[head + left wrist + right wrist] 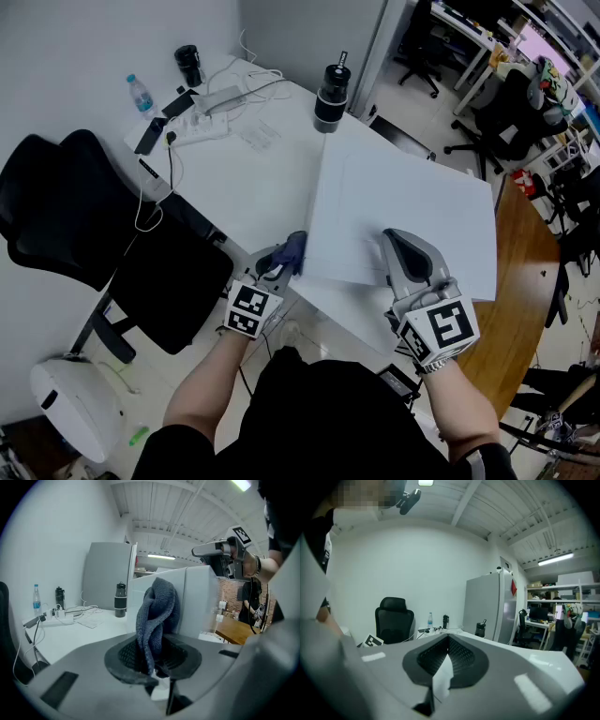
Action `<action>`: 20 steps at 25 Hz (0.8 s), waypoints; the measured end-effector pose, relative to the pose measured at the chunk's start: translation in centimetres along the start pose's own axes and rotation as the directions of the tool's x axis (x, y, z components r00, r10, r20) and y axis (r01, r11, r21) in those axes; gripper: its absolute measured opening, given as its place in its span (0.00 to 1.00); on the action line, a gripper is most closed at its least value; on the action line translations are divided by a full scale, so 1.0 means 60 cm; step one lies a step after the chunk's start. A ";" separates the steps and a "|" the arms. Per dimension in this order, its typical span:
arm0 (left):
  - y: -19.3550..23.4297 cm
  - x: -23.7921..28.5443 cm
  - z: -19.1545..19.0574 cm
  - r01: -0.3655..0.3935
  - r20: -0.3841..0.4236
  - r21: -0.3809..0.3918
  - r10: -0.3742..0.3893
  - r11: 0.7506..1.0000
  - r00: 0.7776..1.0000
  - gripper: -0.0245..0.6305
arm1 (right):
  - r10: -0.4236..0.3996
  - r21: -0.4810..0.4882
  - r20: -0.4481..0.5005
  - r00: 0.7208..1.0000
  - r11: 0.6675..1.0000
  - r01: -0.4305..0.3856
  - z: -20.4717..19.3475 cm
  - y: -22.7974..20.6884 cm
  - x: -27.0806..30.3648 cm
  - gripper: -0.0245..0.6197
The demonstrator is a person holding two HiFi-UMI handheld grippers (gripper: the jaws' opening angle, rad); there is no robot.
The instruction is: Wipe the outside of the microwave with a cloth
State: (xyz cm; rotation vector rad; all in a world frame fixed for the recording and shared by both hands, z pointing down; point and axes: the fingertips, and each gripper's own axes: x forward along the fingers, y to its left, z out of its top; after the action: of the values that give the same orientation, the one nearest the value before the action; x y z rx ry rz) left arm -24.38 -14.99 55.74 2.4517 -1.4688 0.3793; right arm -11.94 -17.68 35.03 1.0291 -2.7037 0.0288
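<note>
On the white table [246, 192], the microwave [403, 202] took up most of what I could see from the head view, a broad white box viewed from above. Left of the microwave and beyond the table's edge stood a black office chair [80, 211], and to the microwave's right ran a brown wooden desk [527, 281]. My right gripper [392, 239] hovered over the microwave's top, close to its near edge; its jaws were pressed together with nothing between them, and I could not tell whether it touched the surface. My left gripper [279, 262] sat at the microwave's near left corner, clenched on the cloth [157, 613]. That cloth, a blue-grey bunch, stood up from between the pads right against the microwave's left wall. At the microwave's far left corner stood a black flask [331, 97]. Farther left of the microwave, near the wall, lay a white power strip [199, 127] with tangled cables, and past it stood a small clear water bottle [140, 94].
</note>
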 end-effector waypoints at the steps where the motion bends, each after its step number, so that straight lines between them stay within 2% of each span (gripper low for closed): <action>1: 0.006 0.008 0.000 0.003 -0.003 0.001 -0.003 1.000 1.000 0.17 | -0.006 0.001 -0.001 1.000 1.000 0.006 -0.001 -0.005 0.004 0.04; 20: 0.105 0.156 0.028 0.047 -0.035 -0.003 -0.047 0.999 0.998 0.16 | -0.124 0.039 -0.023 0.992 0.991 0.125 -0.012 -0.089 0.043 0.04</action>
State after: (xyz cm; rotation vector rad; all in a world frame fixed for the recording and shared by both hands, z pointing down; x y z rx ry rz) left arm -25.59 -26.10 57.99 2.4602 -1.3935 0.4091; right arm -10.14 -23.31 35.96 1.2005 -2.6252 0.0710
